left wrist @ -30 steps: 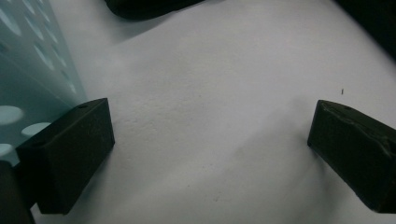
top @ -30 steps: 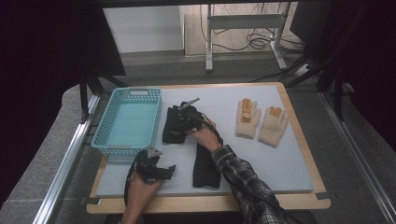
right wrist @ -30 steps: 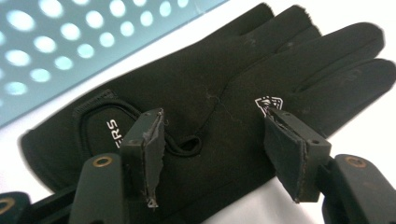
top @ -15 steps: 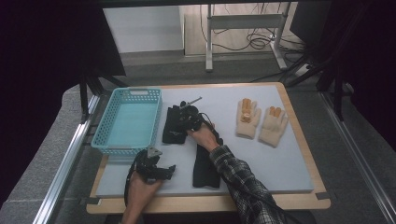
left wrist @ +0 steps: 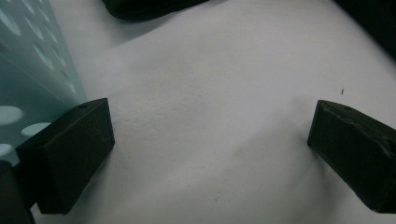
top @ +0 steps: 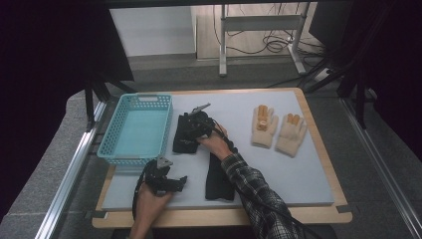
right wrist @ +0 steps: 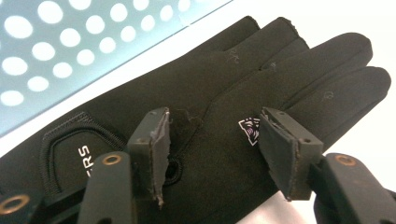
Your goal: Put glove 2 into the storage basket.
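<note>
A black glove lies flat just right of the teal basket; up close its palm and logo fill the right gripper view. My right gripper is down on that palm, open, with the jaws either side of the palm's middle. A second black glove lies nearer the front, beside the right forearm. My left gripper rests open over the bare grey mat at the front left, holding nothing.
Two cream gloves lie side by side at the right of the mat. The basket's perforated wall stands close by the left gripper's jaw. The wooden table edge runs along the front.
</note>
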`<action>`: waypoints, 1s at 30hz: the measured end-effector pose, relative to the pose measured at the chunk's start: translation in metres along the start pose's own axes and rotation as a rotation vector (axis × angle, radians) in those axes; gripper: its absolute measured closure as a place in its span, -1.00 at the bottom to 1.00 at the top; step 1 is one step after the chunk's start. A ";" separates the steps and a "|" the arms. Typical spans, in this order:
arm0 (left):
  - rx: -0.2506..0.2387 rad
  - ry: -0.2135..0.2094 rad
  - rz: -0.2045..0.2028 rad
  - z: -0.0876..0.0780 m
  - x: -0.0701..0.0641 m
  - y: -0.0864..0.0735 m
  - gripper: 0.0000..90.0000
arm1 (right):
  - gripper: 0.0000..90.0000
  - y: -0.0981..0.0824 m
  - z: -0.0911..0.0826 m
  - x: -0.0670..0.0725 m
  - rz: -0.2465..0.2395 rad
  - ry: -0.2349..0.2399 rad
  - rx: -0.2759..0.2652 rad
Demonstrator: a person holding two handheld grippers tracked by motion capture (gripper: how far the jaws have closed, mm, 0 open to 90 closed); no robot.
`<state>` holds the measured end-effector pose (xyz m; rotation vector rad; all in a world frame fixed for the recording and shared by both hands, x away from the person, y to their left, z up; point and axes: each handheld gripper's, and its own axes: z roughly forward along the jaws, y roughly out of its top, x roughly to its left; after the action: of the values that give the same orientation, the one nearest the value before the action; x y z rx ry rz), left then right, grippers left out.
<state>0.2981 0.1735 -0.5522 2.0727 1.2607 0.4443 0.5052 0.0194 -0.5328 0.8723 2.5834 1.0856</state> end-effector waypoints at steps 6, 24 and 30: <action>-0.003 0.001 -0.004 0.000 0.000 0.000 -0.98 | 0.38 0.004 0.002 0.002 0.019 0.007 0.032; -0.002 0.000 -0.001 0.000 0.000 0.000 -0.98 | 0.92 0.004 -0.020 0.005 0.051 -0.006 0.011; -0.002 0.000 0.000 0.000 0.000 0.000 -0.98 | 0.92 0.004 -0.042 0.007 0.042 -0.009 -0.020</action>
<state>0.2981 0.1734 -0.5524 2.0712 1.2600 0.4457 0.4847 0.0016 -0.4998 0.9285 2.5538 1.1144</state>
